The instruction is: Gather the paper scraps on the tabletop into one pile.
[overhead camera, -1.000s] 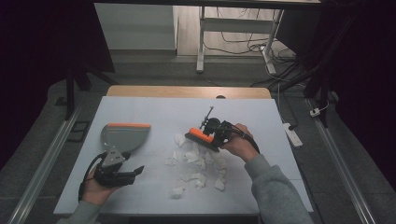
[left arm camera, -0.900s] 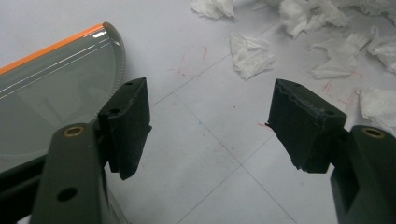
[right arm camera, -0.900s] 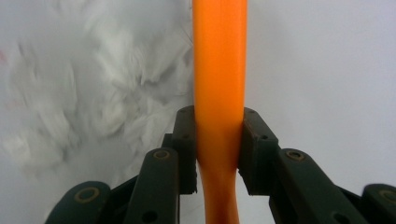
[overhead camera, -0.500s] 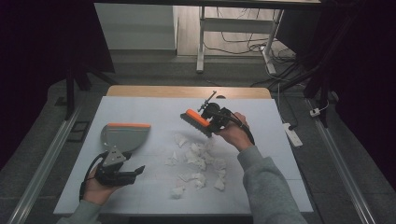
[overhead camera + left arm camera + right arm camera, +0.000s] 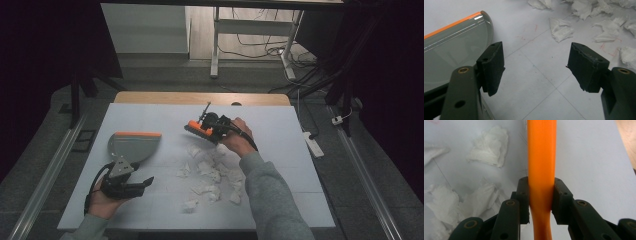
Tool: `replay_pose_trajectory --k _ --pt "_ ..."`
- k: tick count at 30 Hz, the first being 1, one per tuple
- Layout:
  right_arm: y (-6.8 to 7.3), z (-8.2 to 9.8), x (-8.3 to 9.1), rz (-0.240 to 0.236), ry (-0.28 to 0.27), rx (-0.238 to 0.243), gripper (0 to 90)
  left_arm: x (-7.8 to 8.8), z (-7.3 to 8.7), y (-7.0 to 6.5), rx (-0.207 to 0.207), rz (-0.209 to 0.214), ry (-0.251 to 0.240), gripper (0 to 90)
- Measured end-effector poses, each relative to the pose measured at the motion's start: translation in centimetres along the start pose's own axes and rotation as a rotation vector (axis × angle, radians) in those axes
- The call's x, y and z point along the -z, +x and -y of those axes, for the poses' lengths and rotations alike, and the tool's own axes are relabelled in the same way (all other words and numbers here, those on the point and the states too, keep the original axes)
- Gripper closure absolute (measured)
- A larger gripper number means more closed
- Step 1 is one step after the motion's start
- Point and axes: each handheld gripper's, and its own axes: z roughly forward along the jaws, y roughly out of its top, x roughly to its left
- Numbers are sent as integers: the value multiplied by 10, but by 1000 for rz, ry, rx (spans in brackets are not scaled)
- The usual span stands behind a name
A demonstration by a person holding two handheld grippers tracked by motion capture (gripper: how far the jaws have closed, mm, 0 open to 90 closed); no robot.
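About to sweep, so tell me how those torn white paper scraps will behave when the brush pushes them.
The paper scraps look crumpled and thin, so probably very light and floppy. They lie loose and apart on the table, so they will likely scatter or snag under the orange brush rather than slide together.

Grey sleeves and black two-jawed tongs

Both forearms are covered by grey long sleeves. The left tongs (image 5: 145, 183) are built of matte black parts, topped by a grey three-cornered plate, and a black cable is looped from them. Brass-ringed screw holes are set in the arms, and rough black pads (image 5: 586, 66) are fitted. The right tongs (image 5: 540, 202) are made alike, with a black cable.
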Motion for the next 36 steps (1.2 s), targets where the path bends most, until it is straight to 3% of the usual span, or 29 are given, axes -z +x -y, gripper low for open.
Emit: replay_pose_trajectory --k 3,8,12,13,15,17,19,20,22,25,30,33,36 --pt "11 -5 -4 -34 2 67 708 1 1 2 5 -3 -4 305" --pt "37 -2 5 -32 48 208 709 3 1 2 6 -8 -8 306" --pt "50 12 20 -104 48 255 708 2 0 0 1 -7 -5 307" --pt "51 15 24 -98 37 264 708 2 -1 -1 -1 -7 -3 306" --pt "49 21 36 -96 -30 213 708 1 -1 -2 -3 -6 -1 306" --pt "39 28 50 -124 -107 142 708 1 -1 -3 -3 -7 0 307" --pt "28 35 62 -88 -161 72 708 1 -1 -3 -2 -7 0 306" --pt "23 37 65 -73 -162 56 708 1 -1 -3 -1 -8 -1 307" --pt "11 46 68 -34 -149 -18 707 1 -1 -2 0 -8 -1 307" --pt "-3 58 59 16 -79 -91 707 2 -1 -2 -2 -9 -1 307" --pt "-8 71 27 18 24 -123 708 2 -1 -1 -1 -10 -2 307" --pt "-4 71 19 -30 6 -132 708 1 0 -1 1 -11 -1 307" --pt "13 67 19 -34 23 -76 708 2 0 -1 2 -11 -2 307"
